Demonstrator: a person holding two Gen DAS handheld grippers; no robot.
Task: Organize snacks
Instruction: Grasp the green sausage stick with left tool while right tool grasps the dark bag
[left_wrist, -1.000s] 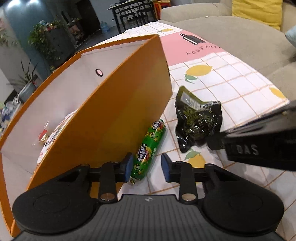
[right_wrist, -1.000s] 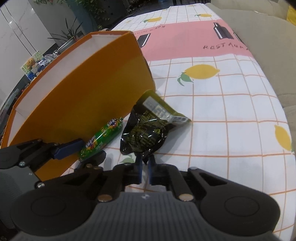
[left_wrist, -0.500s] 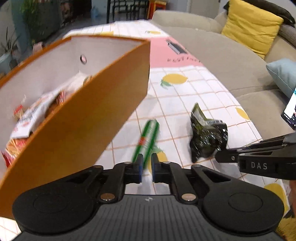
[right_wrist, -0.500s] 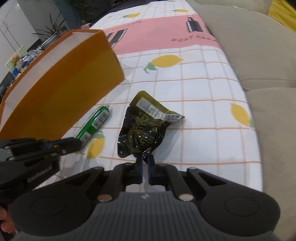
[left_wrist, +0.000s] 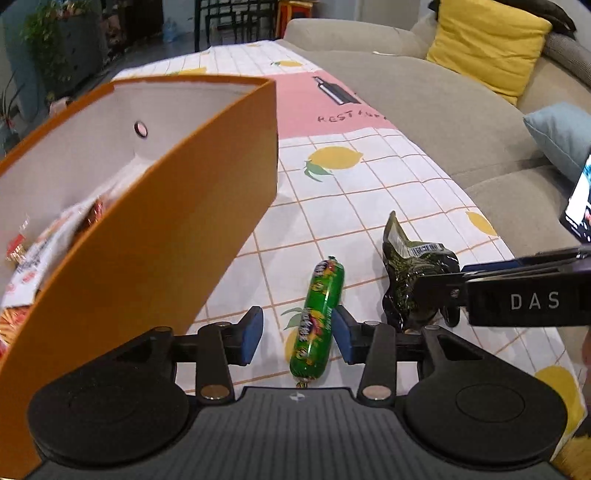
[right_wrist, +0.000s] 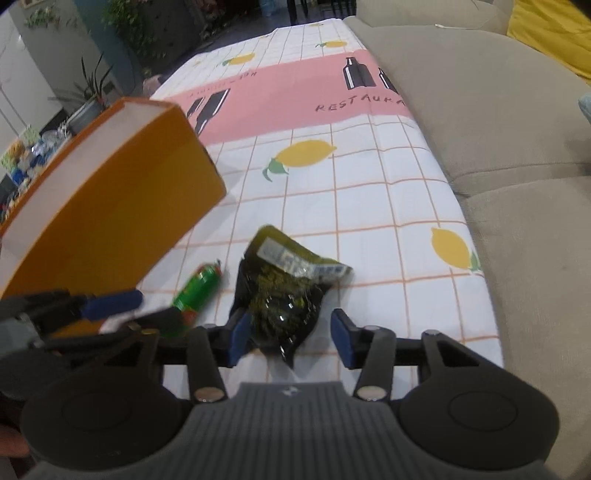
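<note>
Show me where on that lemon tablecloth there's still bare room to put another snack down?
Free: the cloth beyond the dark green packet, toward the pink band and the sofa edge. Crowded: the near strip, where the green sausage stick, the packet, the orange box and both tools sit close together.

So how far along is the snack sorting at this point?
Partly done: some packets already lie in the orange box. In hand: nothing gripped; both grippers' jaws have just been opening, the left gripper around the green sausage stick, the right gripper around the dark pouch. Left: both still go in.
</note>
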